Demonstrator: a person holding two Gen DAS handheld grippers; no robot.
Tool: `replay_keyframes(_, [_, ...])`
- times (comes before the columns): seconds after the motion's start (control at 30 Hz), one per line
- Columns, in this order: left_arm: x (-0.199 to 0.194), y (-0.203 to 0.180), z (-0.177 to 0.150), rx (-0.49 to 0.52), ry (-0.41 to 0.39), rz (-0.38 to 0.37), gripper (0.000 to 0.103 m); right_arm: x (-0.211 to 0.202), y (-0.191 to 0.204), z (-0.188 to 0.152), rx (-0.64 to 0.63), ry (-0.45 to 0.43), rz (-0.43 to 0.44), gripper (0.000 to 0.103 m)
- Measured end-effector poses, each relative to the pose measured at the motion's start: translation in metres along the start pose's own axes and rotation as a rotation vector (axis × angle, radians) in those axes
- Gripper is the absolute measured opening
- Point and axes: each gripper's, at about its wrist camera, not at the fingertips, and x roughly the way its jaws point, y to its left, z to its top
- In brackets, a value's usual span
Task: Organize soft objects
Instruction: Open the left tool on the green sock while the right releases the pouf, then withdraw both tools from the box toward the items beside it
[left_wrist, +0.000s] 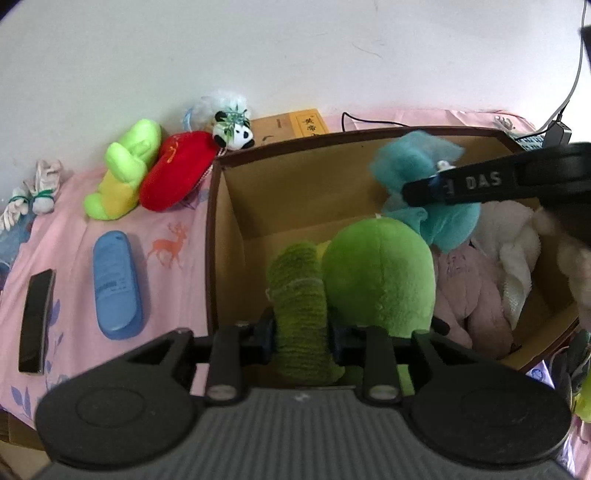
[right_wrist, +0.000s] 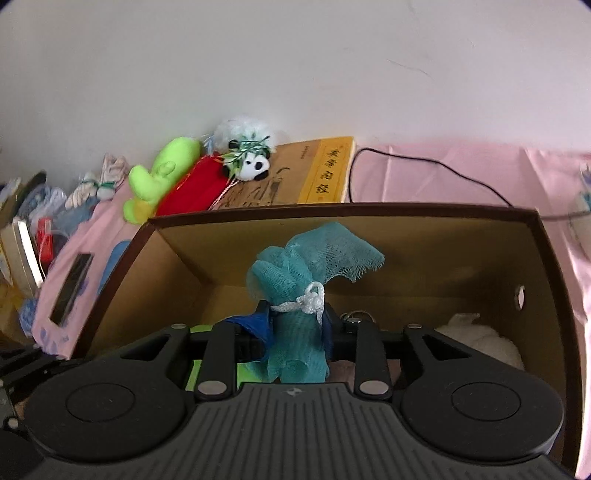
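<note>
A brown cardboard box (left_wrist: 214, 221) stands on a pink cloth. Over it, my left gripper (left_wrist: 303, 332) has the knitted limb of a green plush toy (left_wrist: 376, 280) between its pads. The limb fills the gap and touches both pads, and the round green body hangs inside the box. My right gripper (right_wrist: 297, 325) is shut on a teal mesh pouf (right_wrist: 295, 266) tied with white cord, held upright above the box's (right_wrist: 332, 210) inside. In the left wrist view the right gripper (left_wrist: 424, 188) reaches in from the right with the pouf (left_wrist: 413, 158) at its tip.
A white plush (left_wrist: 509, 240) and a pink plush (left_wrist: 465, 288) lie in the box's right half. Left of the box lie a lime-and-yellow plush (left_wrist: 125, 166), a red cushion (left_wrist: 177, 173), a small panda (left_wrist: 234, 131), a blue case (left_wrist: 116, 284) and a black slab (left_wrist: 37, 321). Behind it are a yellow book (right_wrist: 328, 170) and a black cable (right_wrist: 424, 162).
</note>
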Motion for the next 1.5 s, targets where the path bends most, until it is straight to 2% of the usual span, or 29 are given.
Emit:
replay_keyframes(0.07, [0.000,0.000,0.001,-0.002,-0.001,0.011,0.039,-0.003,-0.006,0.001,0.042,-0.004,0.027,0.013])
replay_keyframes(0.2, [-0.012,-0.001,0.001,-0.025,-0.036,0.010,0.063,-0.016,-0.012,0.005,0.101,-0.042,0.066,0.013])
replay_keyframes(0.23, [-0.015,0.000,0.002,-0.035,-0.045,0.011,0.066,-0.017,-0.013,0.006,0.107,-0.046,0.074,0.013])
replay_keyframes(0.5, [-0.040,0.003,0.001,-0.092,-0.100,0.023,0.068,-0.048,-0.009,0.008,0.131,-0.091,0.094,0.014])
replay_keyframes(0.77, [-0.056,0.002,0.000,-0.144,-0.089,0.052,0.068,-0.088,0.005,-0.010,0.120,-0.140,0.109,0.015])
replay_keyframes(1.33, [-0.096,-0.019,-0.019,-0.146,-0.080,0.099,0.071,-0.142,0.029,-0.056,0.094,-0.250,0.090,0.014])
replay_keyframes(1.5, [-0.103,-0.028,-0.027,-0.128,-0.067,0.129,0.078,-0.154,0.031,-0.069,0.097,-0.265,0.105,0.014])
